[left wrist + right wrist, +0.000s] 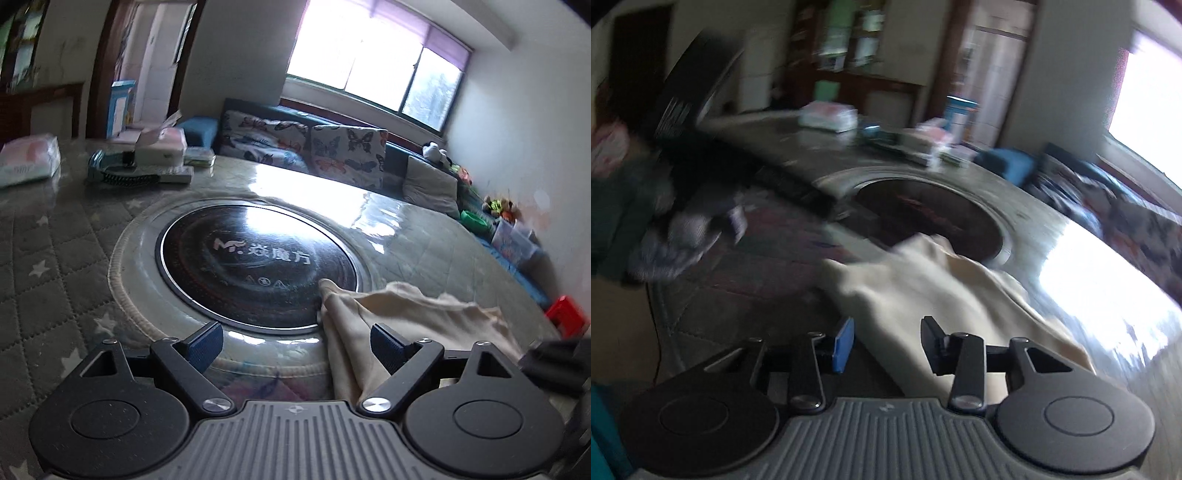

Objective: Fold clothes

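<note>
A cream garment (417,314) lies crumpled on the round table, its far corner over the edge of the black induction plate (255,258). My left gripper (295,347) is open and empty; its right finger is over the cloth's left edge. In the blurred right wrist view the same cream garment (934,280) spreads in front of my right gripper (888,343), which is open and empty just above its near edge. The other gripper and a gloved hand (683,221) show at the left there.
The table has a grey quilted star cover (44,240) under clear plastic. Tissue packs (29,158), a brush (122,177) and boxes (162,144) sit at its far side. A sofa with butterfly cushions (332,147) stands beyond, toys and a red stool (565,314) at right.
</note>
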Demonstrator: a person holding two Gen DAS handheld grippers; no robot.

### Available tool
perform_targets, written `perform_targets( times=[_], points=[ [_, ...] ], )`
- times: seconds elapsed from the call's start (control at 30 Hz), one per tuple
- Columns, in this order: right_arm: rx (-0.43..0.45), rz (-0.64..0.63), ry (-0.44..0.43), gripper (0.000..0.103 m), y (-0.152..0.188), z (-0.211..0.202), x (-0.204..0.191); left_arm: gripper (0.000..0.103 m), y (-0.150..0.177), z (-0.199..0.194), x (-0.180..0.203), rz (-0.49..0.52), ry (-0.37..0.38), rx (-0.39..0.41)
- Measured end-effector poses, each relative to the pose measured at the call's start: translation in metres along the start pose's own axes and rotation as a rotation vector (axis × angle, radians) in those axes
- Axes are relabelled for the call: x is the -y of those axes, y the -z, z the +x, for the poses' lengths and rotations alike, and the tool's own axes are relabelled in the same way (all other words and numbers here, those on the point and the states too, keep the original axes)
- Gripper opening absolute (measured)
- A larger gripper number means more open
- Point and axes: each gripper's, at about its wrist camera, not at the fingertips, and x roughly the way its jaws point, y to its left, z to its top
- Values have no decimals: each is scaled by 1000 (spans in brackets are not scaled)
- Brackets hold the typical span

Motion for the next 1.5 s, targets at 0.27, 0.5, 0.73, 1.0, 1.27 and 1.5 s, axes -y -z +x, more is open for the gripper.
perform_targets(
  times=[0.27, 0.5, 0.73, 1.0, 1.27, 1.5],
  points=[
    [-13, -174, 11, 40, -15, 35, -39, 89, -3, 9, -4, -139, 114, -78],
    [16, -53, 5, 17, -19, 30, -25, 89, -6, 22, -1, -250, 183, -127],
    [101, 90, -23, 14, -17, 0, -2, 88, -7, 41, -3, -406, 212, -200],
    [129, 94, -46, 13, -5, -22, 0, 39, 6, 59, -5, -536, 294, -276],
    [114, 141, -71, 17, 8, -36, 4, 19, 10, 59, -16, -539, 279, -265],
    [85, 334, 139, 21, 40, -56, 60, 19, 8, 53, -12, -460, 253, -249]
  ],
)
